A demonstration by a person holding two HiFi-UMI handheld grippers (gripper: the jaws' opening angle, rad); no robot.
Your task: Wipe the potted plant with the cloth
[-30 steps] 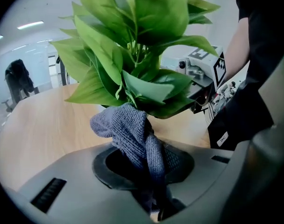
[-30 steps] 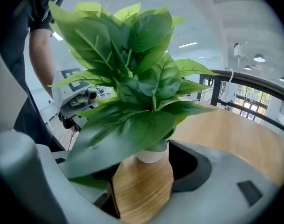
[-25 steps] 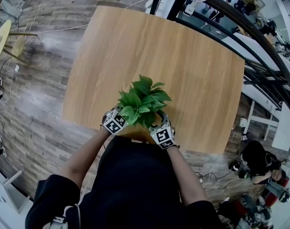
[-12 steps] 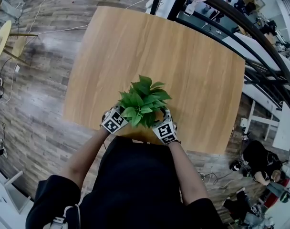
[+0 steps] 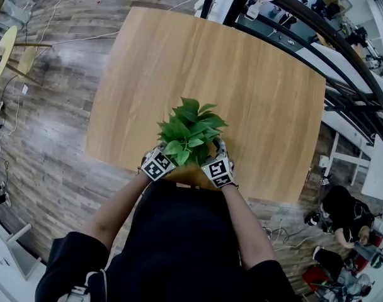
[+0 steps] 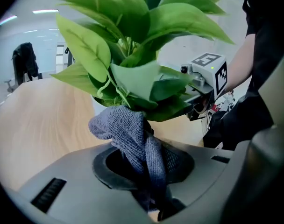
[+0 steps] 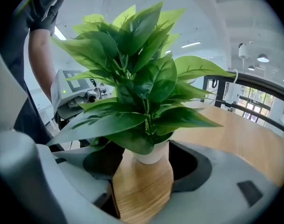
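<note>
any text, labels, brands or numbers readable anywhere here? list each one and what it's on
None: no word, number or brand can be read in any view.
On the left marker cube of the left gripper: only a black-and-white square pattern, no letters.
On the right marker cube of the right gripper: the same, pattern only.
On the pot, the cloth and the table: no print visible.
</note>
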